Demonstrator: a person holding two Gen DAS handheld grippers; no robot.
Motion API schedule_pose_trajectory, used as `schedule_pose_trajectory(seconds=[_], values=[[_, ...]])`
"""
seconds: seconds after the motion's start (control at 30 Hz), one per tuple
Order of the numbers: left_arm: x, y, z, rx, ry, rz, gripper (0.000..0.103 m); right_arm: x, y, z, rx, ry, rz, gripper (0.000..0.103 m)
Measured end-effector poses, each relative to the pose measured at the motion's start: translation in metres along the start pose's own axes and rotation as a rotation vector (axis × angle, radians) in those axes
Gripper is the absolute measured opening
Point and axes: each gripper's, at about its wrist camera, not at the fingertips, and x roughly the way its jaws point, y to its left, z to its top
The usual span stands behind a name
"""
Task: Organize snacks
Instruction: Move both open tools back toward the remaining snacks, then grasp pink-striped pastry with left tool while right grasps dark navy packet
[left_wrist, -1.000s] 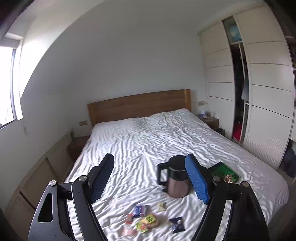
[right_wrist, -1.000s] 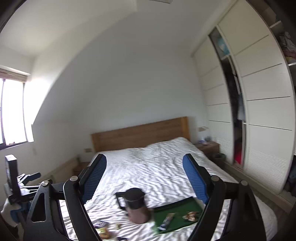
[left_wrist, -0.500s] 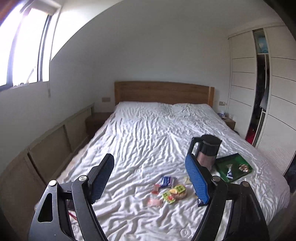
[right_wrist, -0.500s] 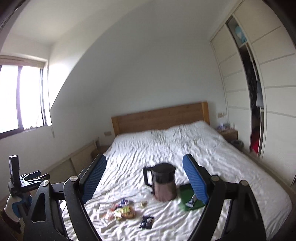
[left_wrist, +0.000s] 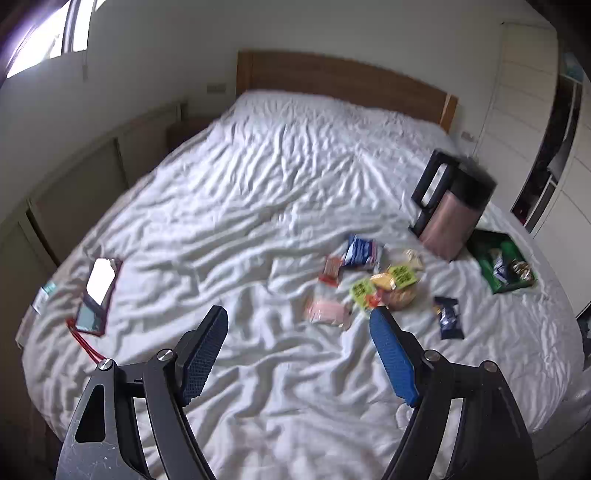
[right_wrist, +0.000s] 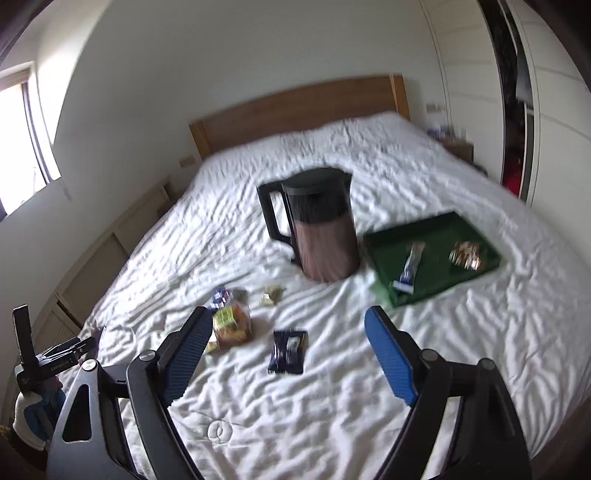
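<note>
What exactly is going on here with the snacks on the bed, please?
A person holds two grippers above the bed; the left gripper and the right gripper are both open and empty. Loose snack packets lie beside a kettle. The green tray already holds two snacks. Nothing is being gripped yet.

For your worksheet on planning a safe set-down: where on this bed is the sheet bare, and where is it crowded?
Bare sheet: the wide stretch between the headboard and the kettle; the middle strip between the mirror and the snack pile; the near edge under both grippers. Crowded: around the pile, the dark packet, and the green tray beside the kettle.
</note>
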Motion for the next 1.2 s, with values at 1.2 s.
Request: schedule_pose_trajectory(seconds=[1.2], values=[[0.228,-0.045,-0.02,0.169,0.35,-0.055,0.074,0.275,0.011,-0.088,-0.034,0.49,-0.039,0.094]])
